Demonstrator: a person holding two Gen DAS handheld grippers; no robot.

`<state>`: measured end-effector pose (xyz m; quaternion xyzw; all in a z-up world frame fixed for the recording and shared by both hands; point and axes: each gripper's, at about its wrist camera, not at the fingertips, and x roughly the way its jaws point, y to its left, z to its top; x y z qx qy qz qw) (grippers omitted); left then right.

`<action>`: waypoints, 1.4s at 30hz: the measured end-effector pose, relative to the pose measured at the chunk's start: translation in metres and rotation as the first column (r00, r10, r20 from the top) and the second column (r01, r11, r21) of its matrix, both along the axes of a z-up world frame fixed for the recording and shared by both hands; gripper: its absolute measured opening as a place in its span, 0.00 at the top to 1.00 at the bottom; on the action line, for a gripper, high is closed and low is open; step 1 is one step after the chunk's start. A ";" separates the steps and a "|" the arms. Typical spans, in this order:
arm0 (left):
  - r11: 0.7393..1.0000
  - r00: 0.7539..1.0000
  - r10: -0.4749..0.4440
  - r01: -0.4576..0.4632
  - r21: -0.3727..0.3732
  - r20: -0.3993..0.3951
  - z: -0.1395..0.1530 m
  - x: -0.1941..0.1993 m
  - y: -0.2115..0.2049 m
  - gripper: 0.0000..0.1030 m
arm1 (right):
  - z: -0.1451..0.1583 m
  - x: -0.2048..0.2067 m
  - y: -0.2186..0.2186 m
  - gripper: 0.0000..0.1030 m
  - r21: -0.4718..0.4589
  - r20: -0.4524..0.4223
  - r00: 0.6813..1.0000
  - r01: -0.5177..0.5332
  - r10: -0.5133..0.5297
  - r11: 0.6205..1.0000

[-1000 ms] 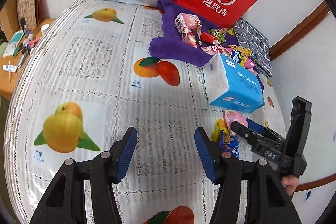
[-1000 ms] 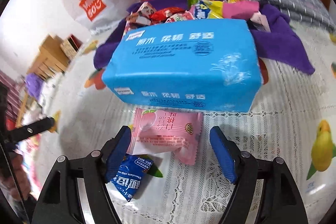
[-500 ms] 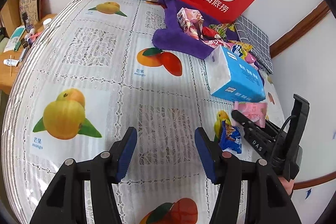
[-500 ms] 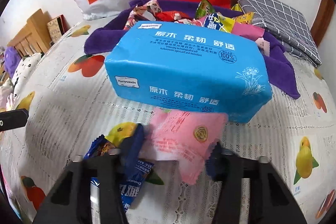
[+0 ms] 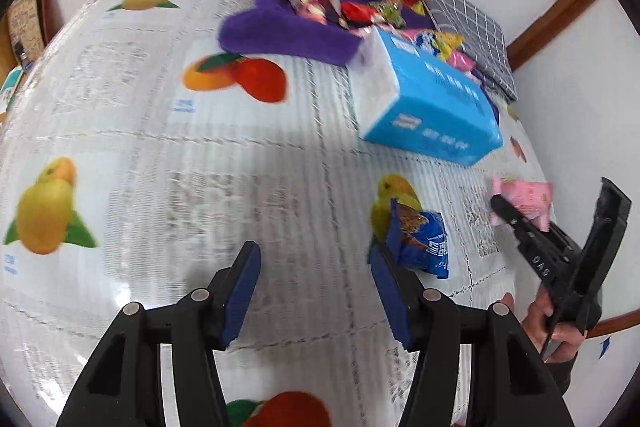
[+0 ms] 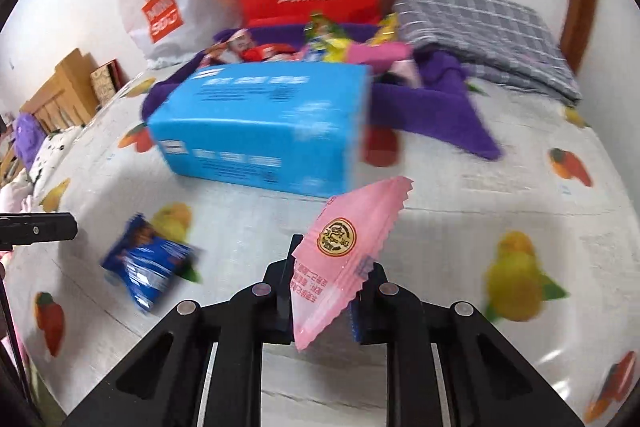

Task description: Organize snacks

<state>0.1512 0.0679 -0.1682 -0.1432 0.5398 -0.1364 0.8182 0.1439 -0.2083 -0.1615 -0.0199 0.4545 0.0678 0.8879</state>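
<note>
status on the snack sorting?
Early. In hand: right gripper has just closed on the pink packet. Left gripper is open, jaws just widening beside the blue packet. Left: that one and the pile on the purple cloth.

The pink snack packet (image 6: 352, 263) and blue snack packet (image 6: 148, 267) are glossy crinkled film. The blue tissue pack (image 5: 432, 107) has smooth shiny plastic wrap; the purple towel (image 5: 280, 35) looks fuzzy cloth, the bed cover (image 5: 160, 147) lace-patterned and slick
</note>
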 end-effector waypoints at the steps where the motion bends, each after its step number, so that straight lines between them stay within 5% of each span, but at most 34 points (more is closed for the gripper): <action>1: 1.000 1.000 0.001 -0.001 0.008 0.016 0.001 -0.001 -0.006 0.40 | -0.001 -0.001 -0.009 0.81 -0.015 0.009 1.000 0.011 -0.011 1.000; 5: 0.999 0.999 -0.040 0.041 -0.026 0.012 0.000 0.000 -0.022 0.37 | -0.007 -0.002 -0.031 0.81 -0.038 0.009 1.000 0.019 -0.019 0.999; 13: 0.995 0.995 -0.095 0.095 -0.015 0.038 0.000 0.002 -0.060 0.20 | -0.011 0.002 -0.055 0.81 0.101 -0.023 0.999 0.040 -0.038 0.994; 22: 0.972 0.985 -0.136 0.112 0.207 0.105 -0.002 -0.005 -0.104 0.17 | -0.011 0.001 -0.060 0.79 0.155 -0.028 0.999 0.031 -0.027 0.987; 28: 0.946 0.981 -0.128 0.076 0.316 0.147 -0.003 -0.010 -0.113 0.30 | -0.012 0.001 -0.062 0.79 0.166 -0.028 0.999 0.032 -0.028 0.986; 30: 0.949 0.982 -0.093 0.038 0.314 0.163 0.000 -0.009 -0.107 0.52 | -0.012 0.001 -0.064 0.79 0.183 -0.029 0.999 0.034 -0.029 0.982; 34: 0.963 0.981 -0.055 0.003 0.269 0.185 0.000 -0.006 -0.098 0.53 | -0.011 0.000 -0.066 0.79 0.199 -0.030 0.999 0.035 -0.030 0.979; 42: 0.955 0.973 -0.069 0.000 0.295 0.220 -0.003 -0.008 -0.106 0.53 | -0.011 0.000 -0.066 0.79 0.203 -0.031 0.999 0.036 -0.030 0.978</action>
